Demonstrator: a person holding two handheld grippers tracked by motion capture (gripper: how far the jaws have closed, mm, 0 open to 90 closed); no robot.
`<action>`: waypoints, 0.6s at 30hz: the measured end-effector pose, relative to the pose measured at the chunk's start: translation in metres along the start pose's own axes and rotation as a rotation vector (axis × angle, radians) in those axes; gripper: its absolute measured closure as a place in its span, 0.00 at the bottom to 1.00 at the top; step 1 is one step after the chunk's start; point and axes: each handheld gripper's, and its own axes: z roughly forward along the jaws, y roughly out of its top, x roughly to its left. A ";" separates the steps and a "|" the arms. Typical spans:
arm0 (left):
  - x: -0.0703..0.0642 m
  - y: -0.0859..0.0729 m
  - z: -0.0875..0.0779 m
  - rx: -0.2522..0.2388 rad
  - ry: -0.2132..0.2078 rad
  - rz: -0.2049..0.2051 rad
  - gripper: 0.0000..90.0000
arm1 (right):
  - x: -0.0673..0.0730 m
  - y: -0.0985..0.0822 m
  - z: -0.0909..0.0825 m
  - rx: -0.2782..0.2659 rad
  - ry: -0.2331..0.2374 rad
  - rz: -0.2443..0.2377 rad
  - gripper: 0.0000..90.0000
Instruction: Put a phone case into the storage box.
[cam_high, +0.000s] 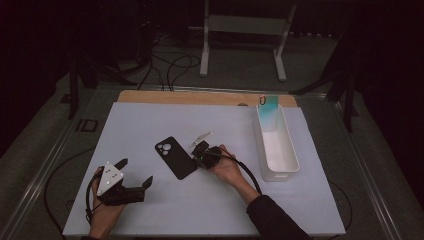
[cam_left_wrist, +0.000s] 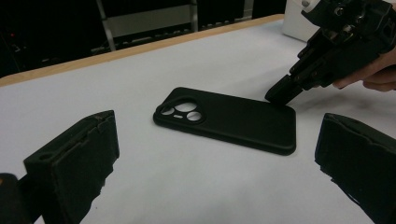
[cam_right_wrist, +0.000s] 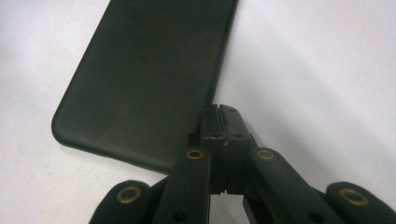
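- A recording lab or test room is suggested; the surroundings are kept dark, with only the table (cam_high: 150, 97) lit
- The table is covered by a plain white sheet (cam_high: 210, 200); its wooden edge is left bare at the far side
- Loose cables (cam_high: 167, 65) are strewn over the grey floor behind; a white metal stand (cam_high: 245, 25) is placed there

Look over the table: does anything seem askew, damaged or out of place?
The matte black phone case lies face down, angled across the white sheet rather than square. A teal phone leans upright in the white rectangular bin. No damage or spills.
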 end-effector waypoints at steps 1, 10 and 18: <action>0.000 0.000 0.000 -0.001 0.001 -0.002 0.00 | 0.000 0.000 0.000 -0.001 0.001 0.001 0.99; 0.001 0.000 -0.001 0.000 0.003 -0.003 0.00 | 0.004 -0.004 -0.032 -0.114 -0.033 -0.019 0.84; 0.001 0.000 -0.001 0.001 0.006 -0.003 0.00 | -0.003 -0.027 -0.094 -0.285 -0.042 0.030 0.49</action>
